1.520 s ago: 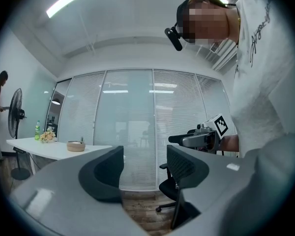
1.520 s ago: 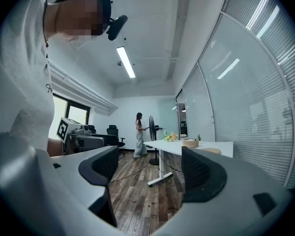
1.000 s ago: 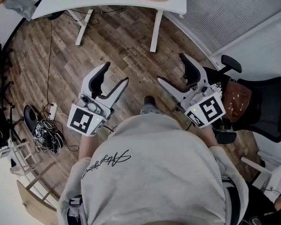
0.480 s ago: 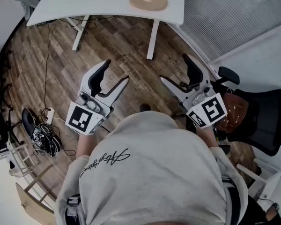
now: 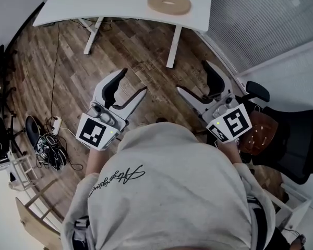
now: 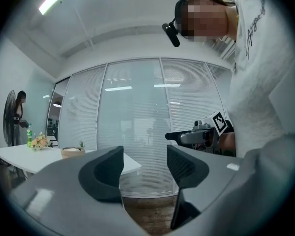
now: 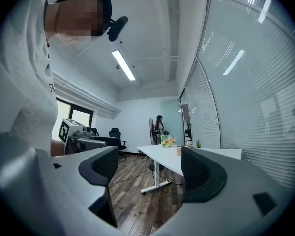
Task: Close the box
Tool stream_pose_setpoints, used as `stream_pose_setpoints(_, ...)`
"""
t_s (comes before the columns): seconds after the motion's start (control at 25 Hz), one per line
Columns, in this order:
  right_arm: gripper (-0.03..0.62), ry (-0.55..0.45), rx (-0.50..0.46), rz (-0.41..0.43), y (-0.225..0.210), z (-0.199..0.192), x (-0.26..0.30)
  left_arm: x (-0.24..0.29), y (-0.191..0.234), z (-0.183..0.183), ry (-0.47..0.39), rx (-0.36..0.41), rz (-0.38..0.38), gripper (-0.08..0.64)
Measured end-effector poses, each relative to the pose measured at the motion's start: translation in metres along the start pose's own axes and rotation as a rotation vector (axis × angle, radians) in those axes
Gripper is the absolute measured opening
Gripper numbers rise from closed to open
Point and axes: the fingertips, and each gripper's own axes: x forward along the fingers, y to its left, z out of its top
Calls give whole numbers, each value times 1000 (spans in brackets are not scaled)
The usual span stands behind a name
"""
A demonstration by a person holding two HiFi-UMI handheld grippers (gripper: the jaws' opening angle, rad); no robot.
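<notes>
No box shows plainly. A round tan piece [image 5: 169, 2] lies on the white table [image 5: 94, 4] far ahead, with another cut off by the top edge. The left gripper view has a tan round container [image 6: 72, 152] on that table. My left gripper [image 5: 131, 82] [image 6: 144, 173] is held at waist height over the wooden floor, open, nothing between its jaws. My right gripper [image 5: 193, 77] [image 7: 150, 173] is level with it, also open and empty. Each gripper appears in the other's view, the right gripper [image 6: 201, 134] and the left gripper [image 7: 81, 134].
A black office chair [image 5: 297, 134] with a brown cushion [image 5: 258, 132] stands close on my right. Cables and a power strip [image 5: 49, 145] lie on the floor at left. A glass wall with blinds [image 5: 261, 14] curves along the right. A person [image 7: 160, 124] stands at the table's far end.
More of the table with its round tan pieces has come into the head view. Both grippers stay open at about the same place before my body.
</notes>
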Motion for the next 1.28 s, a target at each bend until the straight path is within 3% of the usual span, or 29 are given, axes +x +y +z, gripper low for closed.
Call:
stream_pose_setpoints(0.36,380,-1,7,4,-11,-1,3,17,0,2,3,28,-21,259)
stream_pose_setpoints(0.8,376,-3,23,39,-11,-4,3,10,1,0,10,33,31,253)
stream_pose_setpoints(1.28,376,10,13,55,-13,-4,23,6,21,-11,22,-2,46,252)
